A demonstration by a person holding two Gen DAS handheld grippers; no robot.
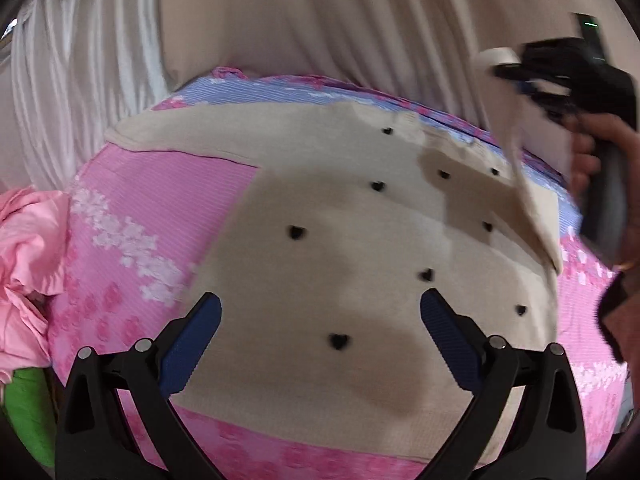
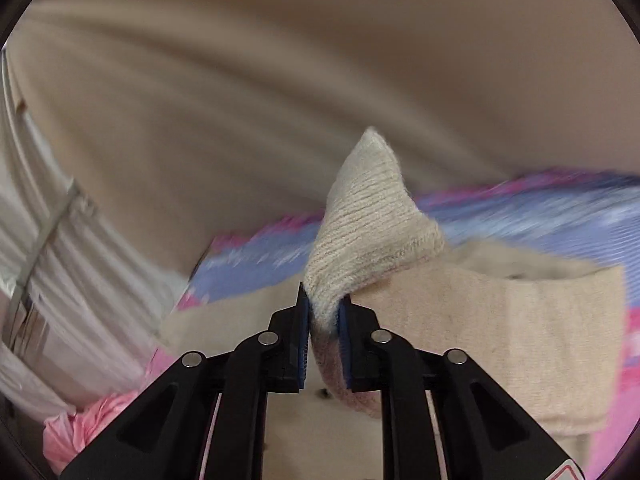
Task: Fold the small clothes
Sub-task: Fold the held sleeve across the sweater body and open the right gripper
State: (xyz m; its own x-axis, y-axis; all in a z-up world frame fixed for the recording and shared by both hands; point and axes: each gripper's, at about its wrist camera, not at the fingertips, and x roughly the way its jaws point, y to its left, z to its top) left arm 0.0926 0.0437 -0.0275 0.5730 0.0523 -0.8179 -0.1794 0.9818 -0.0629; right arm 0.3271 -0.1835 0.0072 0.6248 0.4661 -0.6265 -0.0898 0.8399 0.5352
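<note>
A beige knitted sweater (image 1: 352, 248) with small black hearts lies spread on a pink and blue flowered bedcover (image 1: 132, 232). My left gripper (image 1: 320, 312) is open and empty, hovering over the sweater's lower middle. My right gripper (image 2: 323, 312) is shut on the ribbed cuff of the sweater's sleeve (image 2: 368, 220) and holds it lifted above the body of the sweater (image 2: 500, 320). In the left wrist view the right gripper (image 1: 516, 68) appears at the upper right, with the sleeve (image 1: 536, 200) hanging from it.
A crumpled pink garment (image 1: 28, 256) lies at the left edge of the bed, also in the right wrist view (image 2: 80, 428). Something green (image 1: 28, 416) sits below it. Beige and white curtains (image 1: 280, 12) hang behind the bed.
</note>
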